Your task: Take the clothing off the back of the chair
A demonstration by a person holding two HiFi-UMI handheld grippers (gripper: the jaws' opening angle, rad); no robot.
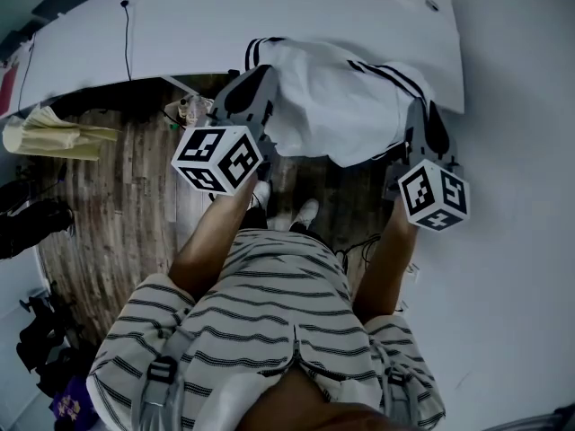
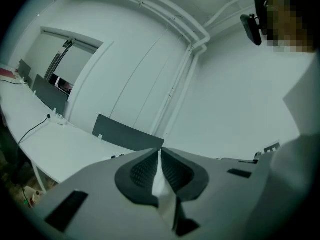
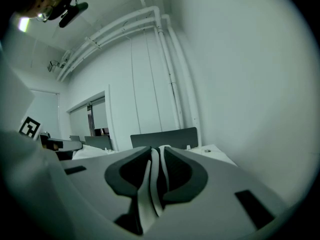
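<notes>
A white garment with black stripes (image 1: 346, 101) hangs spread between my two grippers, in front of the white desk (image 1: 269, 16). My left gripper (image 1: 260, 106) is shut on the garment's left edge; in the left gripper view a thin fold of white cloth (image 2: 160, 181) is pinched between the dark pads (image 2: 142, 171). My right gripper (image 1: 431, 128) is shut on the garment's right edge; in the right gripper view striped cloth (image 3: 154, 181) is squeezed between the pads (image 3: 177, 176). The chair under the garment is hidden.
A black cable (image 1: 128, 34) runs across the desk. A yellowish cloth or bag (image 1: 49, 133) lies on the wooden floor at left, with dark objects (image 1: 31, 218) beside it. My feet (image 1: 283, 209) stand below the garment. A grey divider panel (image 2: 127, 134) stands on the far desk.
</notes>
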